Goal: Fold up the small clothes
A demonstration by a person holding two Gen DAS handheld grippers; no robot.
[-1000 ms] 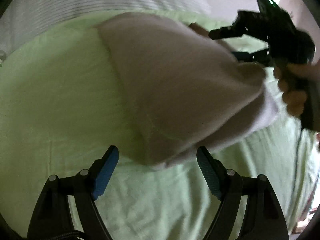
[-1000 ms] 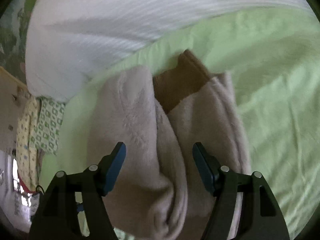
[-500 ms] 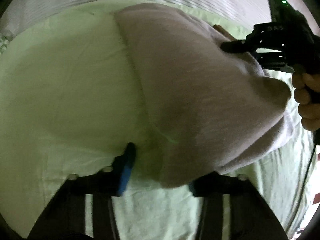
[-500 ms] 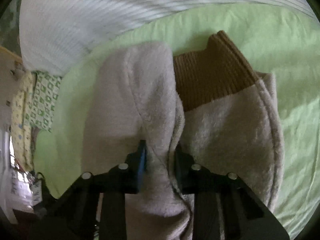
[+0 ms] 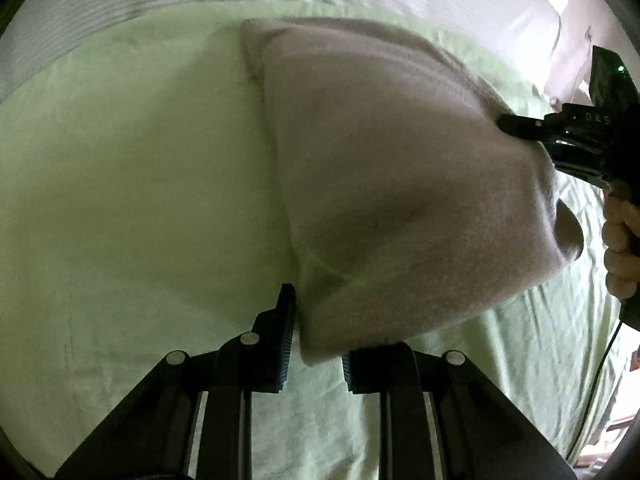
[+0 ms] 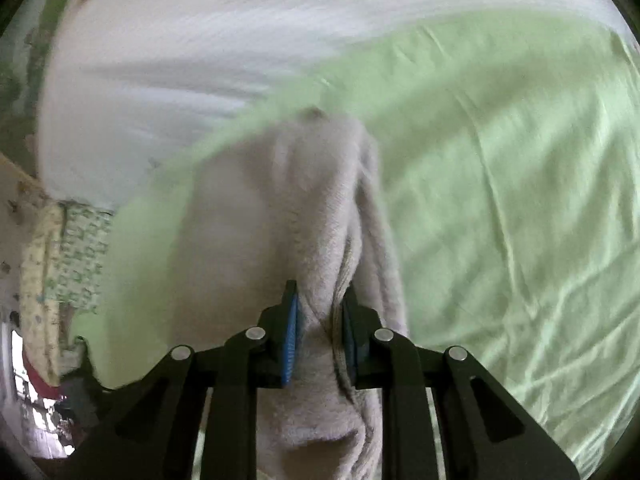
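Note:
A beige fleece garment (image 5: pixel 400 180) lies on a light green sheet (image 5: pixel 120 200), lifted at two points. Its near corner sits between the pads of my left gripper (image 5: pixel 316 344), whose jaws are closing and pinch the cloth. In the left wrist view my right gripper (image 5: pixel 520 128) bites the garment's far right edge, with a person's hand (image 5: pixel 620 248) on its handle. In the right wrist view, which is blurred, the right gripper (image 6: pixel 320 336) has a bunched fold of the garment (image 6: pixel 260 220) squeezed between its blue pads, jaws still closing.
White striped bedding (image 5: pixel 120 0) borders the green sheet at the back and also shows in the right wrist view as white bedding (image 6: pixel 200 40). A yellow and green patterned cloth (image 6: pixel 68 252) hangs at the far left. The wrinkled green sheet (image 6: pixel 500 200) spreads to the right.
Both grippers went from wide open to pinched on the garment. The right gripper then moved with its fold, and the brown ribbed band has gone out of its view.

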